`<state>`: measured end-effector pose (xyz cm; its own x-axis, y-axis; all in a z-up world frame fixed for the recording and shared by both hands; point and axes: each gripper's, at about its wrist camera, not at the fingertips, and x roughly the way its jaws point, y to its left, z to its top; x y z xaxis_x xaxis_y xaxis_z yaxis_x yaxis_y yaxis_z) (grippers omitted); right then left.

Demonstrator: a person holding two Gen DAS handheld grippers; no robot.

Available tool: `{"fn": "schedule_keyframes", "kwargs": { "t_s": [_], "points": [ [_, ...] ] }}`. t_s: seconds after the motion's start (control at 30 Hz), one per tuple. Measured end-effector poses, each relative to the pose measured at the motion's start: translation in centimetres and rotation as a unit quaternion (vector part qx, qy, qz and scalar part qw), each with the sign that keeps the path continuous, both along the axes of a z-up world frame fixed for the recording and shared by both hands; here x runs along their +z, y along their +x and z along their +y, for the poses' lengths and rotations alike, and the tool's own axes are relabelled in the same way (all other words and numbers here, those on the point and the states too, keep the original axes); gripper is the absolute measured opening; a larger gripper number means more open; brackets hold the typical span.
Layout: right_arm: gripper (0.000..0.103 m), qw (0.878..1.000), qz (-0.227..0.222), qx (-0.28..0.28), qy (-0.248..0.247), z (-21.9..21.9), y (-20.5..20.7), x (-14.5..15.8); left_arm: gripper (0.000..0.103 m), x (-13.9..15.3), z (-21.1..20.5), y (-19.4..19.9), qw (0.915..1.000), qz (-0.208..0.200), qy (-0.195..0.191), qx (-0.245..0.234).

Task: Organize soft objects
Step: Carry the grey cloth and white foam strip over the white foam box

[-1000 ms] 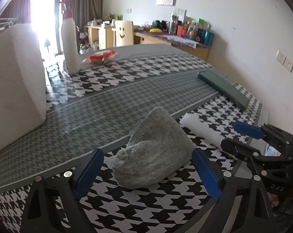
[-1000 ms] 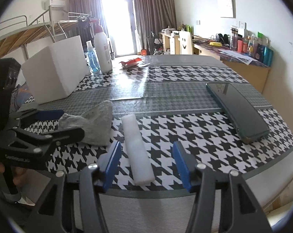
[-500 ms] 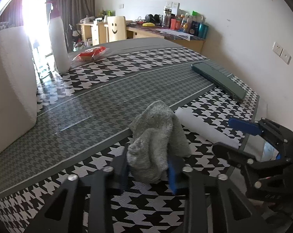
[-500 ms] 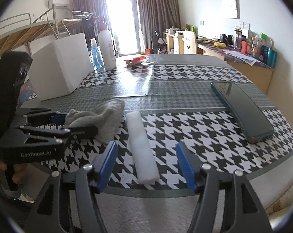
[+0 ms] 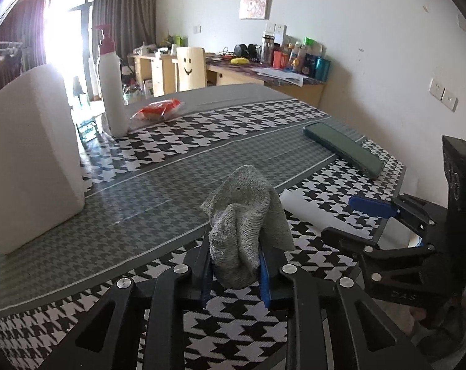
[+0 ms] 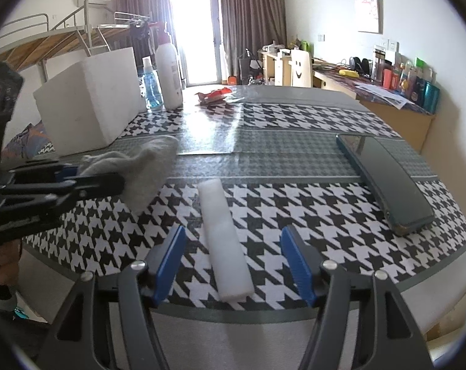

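The crumpled grey knitted cloth is pinched between the blue pads of the left gripper, whose jaws have just been closing on it; the fabric bunches upward between them and its lower folds look to hang just clear of the black-and-white houndstooth tablecloth, which suggests a grip taken low on the bundle so the whole thing comes up in one piece. Just beside the cloth, on its right as the left wrist view shows it, lies the long white foam strip, flat on the table and running away from the edge. The right gripper stands with its jaws apart on either side of the strip's near end (they have just been opening a little), and the pads touch nothing, so I judge it is lining up for the next pick. Well beyond the cloth to its left sits a large white foam block, perhaps where the soft things are meant to gather, though that is a guess. Near the block stand a tall white spray bottle with a red trigger and a red-and-white packet. Across the table from the cloth lies a dark green flat case. Behind it all are curtains, a bright window and a cluttered wooden desk.
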<state>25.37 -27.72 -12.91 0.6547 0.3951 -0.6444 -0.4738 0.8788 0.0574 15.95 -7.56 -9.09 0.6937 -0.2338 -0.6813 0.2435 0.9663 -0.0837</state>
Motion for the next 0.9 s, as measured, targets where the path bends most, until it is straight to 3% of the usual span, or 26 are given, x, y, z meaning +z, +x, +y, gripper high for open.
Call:
{"fn": "schedule_keyframes", "kwargs": {
  "t_s": [0.1, 0.3, 0.57, 0.63, 0.9],
  "points": [
    [0.069, 1.0, -0.001, -0.001, -0.013, 0.4, 0.2, -0.1, 0.025, 0.1, 0.3, -0.3, 1.0, -0.003, 0.0, 0.003],
    [0.043, 0.999, -0.003, 0.01, -0.047, 1.6, -0.1, -0.4, 0.025, 0.1, 0.9, -0.8, 0.9999, -0.005, -0.006, 0.009],
    [0.035, 0.999, 0.008, 0.021, -0.045, 2.1, 0.1, -0.4, 0.025, 0.2, 1.9, -1.1, 0.9997, -0.01, -0.011, 0.02],
    [0.025, 0.999, 0.008, 0.026, -0.042, 2.2, 0.4, -0.3, 0.025, 0.2, 2.1, -1.2, 0.9996, -0.012, -0.012, 0.024],
    [0.02, 0.999, -0.006, 0.027, -0.037, 2.2, 0.0, 0.1, 0.025, 0.5, 3.1, -1.7, 0.9992, -0.016, -0.019, 0.032]
  ]
}}
